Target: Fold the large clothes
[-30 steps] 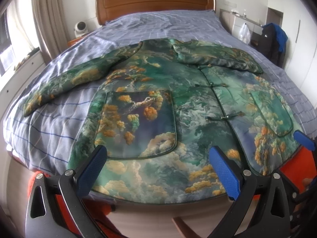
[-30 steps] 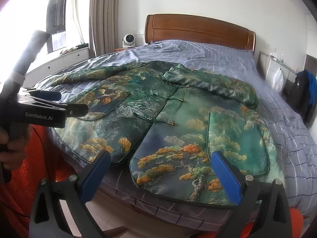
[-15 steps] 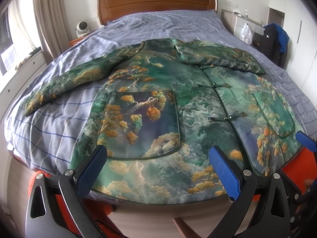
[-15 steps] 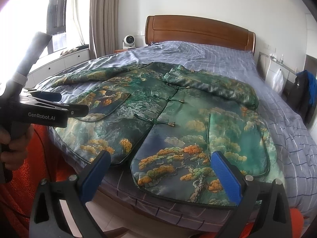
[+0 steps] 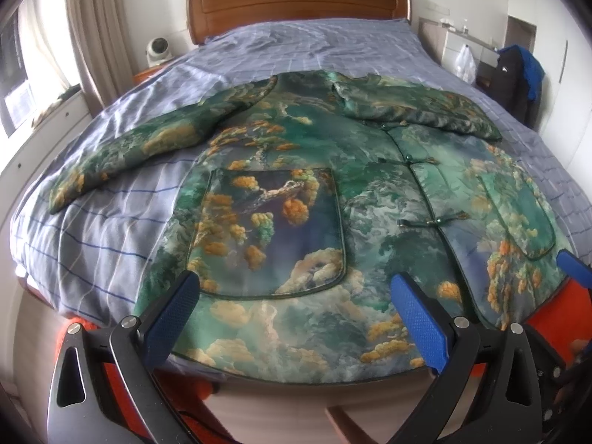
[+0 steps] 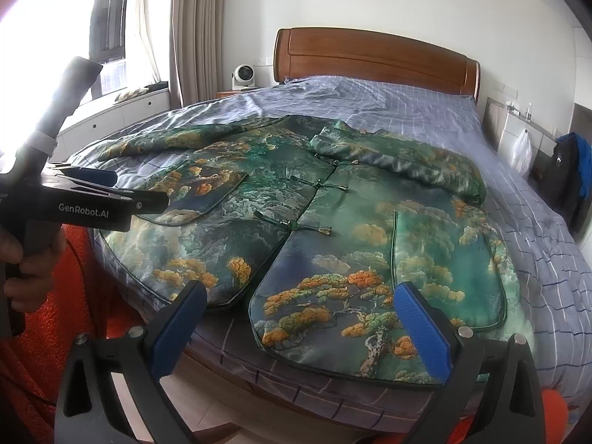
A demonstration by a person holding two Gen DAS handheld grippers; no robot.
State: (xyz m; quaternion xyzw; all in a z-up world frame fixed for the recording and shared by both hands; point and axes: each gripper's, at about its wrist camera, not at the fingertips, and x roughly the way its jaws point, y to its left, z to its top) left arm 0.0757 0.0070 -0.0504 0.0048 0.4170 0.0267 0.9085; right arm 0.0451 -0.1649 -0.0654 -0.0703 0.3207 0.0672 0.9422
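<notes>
- A large quilted jacket (image 5: 296,199) printed with green landscape, clouds and orange trees lies front-up on the bed (image 5: 111,229), its hem at the near edge and its collar toward the wooden headboard (image 5: 296,0).
- The jacket front is closed by knotted frog fastenings (image 6: 292,224) running down the middle; below the lowest one the two front panels part.
- One sleeve (image 5: 137,151) stretches out flat across the blue checked bedspread toward the window side; the other sleeve (image 5: 418,111) is folded across the chest, just below the collar.
- The only containers on the garment are two patch pockets: one (image 5: 270,233) on the window-side panel, one (image 6: 447,266) on the other panel. Both lie flat; whether anything is inside cannot be told.
- The left gripper (image 5: 299,318) hovers over the hem by the first pocket, its blue-padded fingers spread wide and holding nothing.
- The right gripper (image 6: 299,329) hangs above the hem of the other panel, also spread wide and empty.
- In the right wrist view a hand (image 6: 29,270) grips the left tool's handle, against an orange-red sleeve (image 6: 74,296).
- Beside the headboard a small white fan (image 6: 242,76) sits on a nightstand.
- On the far side, a white plastic bag (image 6: 523,150) hangs by a cabinet and a dark and blue garment (image 6: 573,170) is draped nearby.
</notes>
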